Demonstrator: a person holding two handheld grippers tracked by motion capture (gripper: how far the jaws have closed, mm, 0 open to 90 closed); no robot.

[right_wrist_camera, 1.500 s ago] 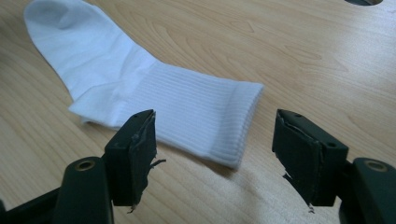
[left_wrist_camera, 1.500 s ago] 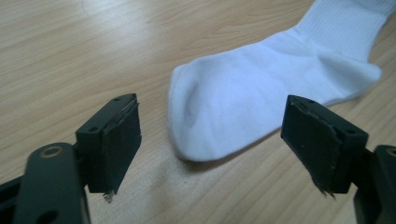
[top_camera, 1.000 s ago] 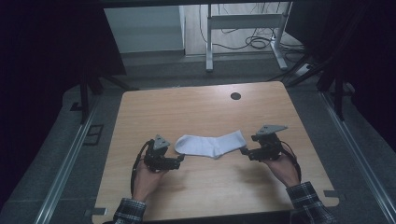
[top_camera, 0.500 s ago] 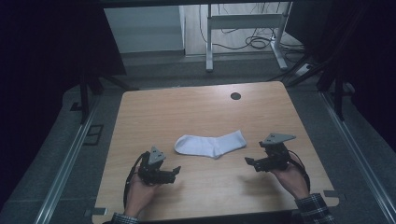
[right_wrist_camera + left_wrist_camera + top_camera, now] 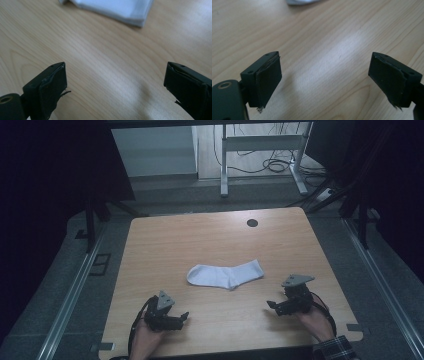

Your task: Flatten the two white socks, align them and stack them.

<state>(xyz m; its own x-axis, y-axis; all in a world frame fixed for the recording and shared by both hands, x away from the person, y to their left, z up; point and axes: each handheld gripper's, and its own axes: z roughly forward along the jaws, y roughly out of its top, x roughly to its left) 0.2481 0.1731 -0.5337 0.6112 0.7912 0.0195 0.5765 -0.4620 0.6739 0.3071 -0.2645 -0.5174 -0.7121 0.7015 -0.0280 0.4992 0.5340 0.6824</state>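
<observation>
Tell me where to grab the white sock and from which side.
Take the flat white fabric sock at its open cuff end, the right-hand tip, coming from the near right with the open right tool. It lies flat; that straight edge faces this tool, so pinch low.

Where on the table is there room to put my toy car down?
Lots of room. The biggest bare patch runs from the sock back to the far edge of the table, except a small dark hole. The front middle, between the left hand-held gripper and the right hand-held gripper, is bare too. Only the sock's spot is taken.
</observation>
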